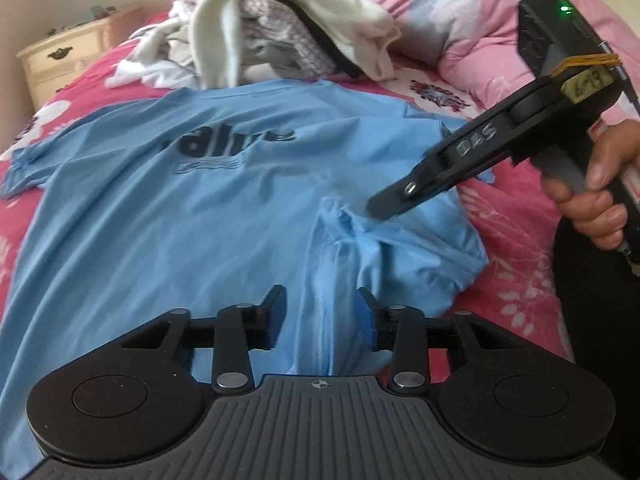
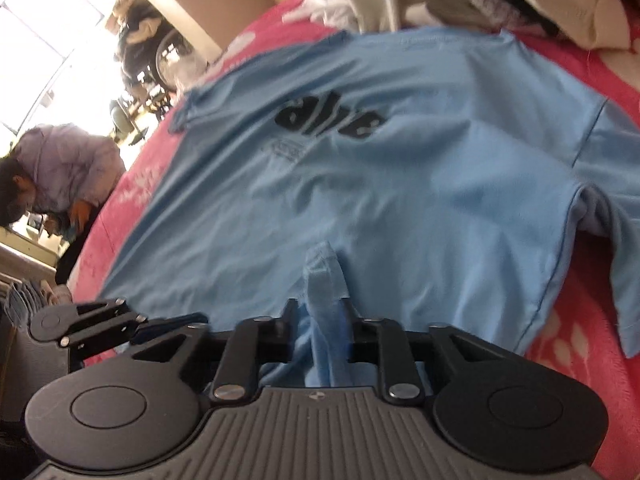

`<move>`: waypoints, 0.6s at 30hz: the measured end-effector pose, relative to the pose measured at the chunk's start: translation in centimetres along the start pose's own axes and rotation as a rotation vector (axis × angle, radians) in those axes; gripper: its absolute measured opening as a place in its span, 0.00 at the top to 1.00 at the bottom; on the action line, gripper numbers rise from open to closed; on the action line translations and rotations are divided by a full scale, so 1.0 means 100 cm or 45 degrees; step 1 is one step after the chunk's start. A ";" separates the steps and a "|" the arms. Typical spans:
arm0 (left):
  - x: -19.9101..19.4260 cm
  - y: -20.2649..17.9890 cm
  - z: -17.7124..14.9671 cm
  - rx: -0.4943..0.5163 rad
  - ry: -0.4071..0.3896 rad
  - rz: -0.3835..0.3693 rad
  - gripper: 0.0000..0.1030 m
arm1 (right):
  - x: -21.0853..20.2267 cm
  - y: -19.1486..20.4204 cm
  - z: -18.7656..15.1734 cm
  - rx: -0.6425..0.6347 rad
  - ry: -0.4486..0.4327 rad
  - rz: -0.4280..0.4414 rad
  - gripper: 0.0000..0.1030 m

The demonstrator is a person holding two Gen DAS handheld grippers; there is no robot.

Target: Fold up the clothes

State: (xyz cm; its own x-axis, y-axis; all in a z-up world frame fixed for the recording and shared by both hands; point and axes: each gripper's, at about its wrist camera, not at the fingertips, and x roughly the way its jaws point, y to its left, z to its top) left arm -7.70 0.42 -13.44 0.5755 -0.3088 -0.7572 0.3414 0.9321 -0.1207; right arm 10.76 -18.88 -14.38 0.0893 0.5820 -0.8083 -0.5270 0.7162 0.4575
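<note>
Blue T-shirt (image 1: 168, 208): spread front-up on my bed, black lettering (image 1: 236, 142) across the chest, neckline toward the heap at the far end.
Near edge of the shirt: bunched into a raised ridge of cloth (image 2: 324, 300) that runs into my right tool.
My right gripper (image 2: 320, 332): closed almost fully, its fingers pinching that ridge of blue cloth between them; seen from my left camera, its tip (image 1: 378, 206) is on the gathered cloth near the right sleeve.
My right hand (image 1: 596, 196): wrapped around the grey handle, at the right edge of the left view.
My left gripper (image 1: 322, 314): partly open, pads not pressing on anything; it hangs over the near hem of the shirt, cloth below the gap but not gripped.
Left sleeve (image 1: 28, 168): lying flat out to the side on the pink cover.
Right sleeve (image 2: 612, 208): folded over on itself, its edge lifted a little.
Bed cover (image 1: 516, 236): bright pink with white leaf and flower prints, under the whole shirt.
Clothes heap (image 1: 288, 36): cream, grey and white garments piled just beyond the shirt's collar.
Quilt (image 1: 460, 20): pink and grey, rumpled beside the heap.
Dresser (image 1: 68, 56): cream, dark handles, beyond the bed's far corner.
Another person (image 2: 60, 168): bent over beside the bed, in a pale purple top, near the bright window.
</note>
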 end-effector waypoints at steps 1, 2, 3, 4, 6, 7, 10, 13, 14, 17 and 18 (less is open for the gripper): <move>0.006 -0.001 0.002 -0.003 0.011 -0.008 0.69 | -0.002 -0.002 -0.002 -0.003 -0.004 0.001 0.95; 0.012 -0.002 0.004 -0.007 0.022 -0.015 0.71 | -0.004 -0.003 -0.004 -0.006 -0.008 0.003 0.98; 0.017 -0.002 0.005 -0.010 0.033 -0.023 0.72 | -0.007 -0.005 -0.005 -0.007 -0.016 0.009 0.98; 0.022 -0.003 0.007 -0.012 0.044 -0.029 0.73 | -0.009 -0.005 -0.006 -0.006 -0.027 0.012 0.98; 0.030 -0.004 0.008 -0.014 0.066 -0.031 0.75 | -0.014 -0.007 -0.008 -0.007 -0.046 0.013 0.98; 0.034 -0.004 0.008 -0.017 0.079 -0.031 0.76 | -0.016 -0.007 -0.009 -0.009 -0.053 0.011 0.98; 0.045 -0.003 0.009 -0.025 0.117 -0.030 0.81 | -0.021 -0.009 -0.015 -0.031 -0.066 -0.020 0.98; 0.049 0.001 0.009 -0.067 0.128 -0.039 0.88 | -0.022 -0.012 -0.017 -0.035 -0.069 -0.036 0.98; 0.048 0.003 0.009 -0.082 0.120 -0.041 0.94 | -0.022 -0.013 -0.017 -0.028 -0.070 -0.037 0.98; 0.042 0.007 0.010 -0.126 0.085 -0.045 1.00 | -0.022 -0.016 -0.016 -0.017 -0.079 -0.039 0.98; 0.040 0.008 0.011 -0.142 0.072 -0.047 1.00 | -0.022 -0.016 -0.016 -0.017 -0.084 -0.039 0.98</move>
State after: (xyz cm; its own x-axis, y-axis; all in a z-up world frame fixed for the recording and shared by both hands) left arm -4.33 -0.22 -15.86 0.5201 -0.3347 -0.7858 0.2747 0.9367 -0.2172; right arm 10.09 -21.91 -13.91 0.1608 0.5844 -0.7954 -0.5344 0.7291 0.4276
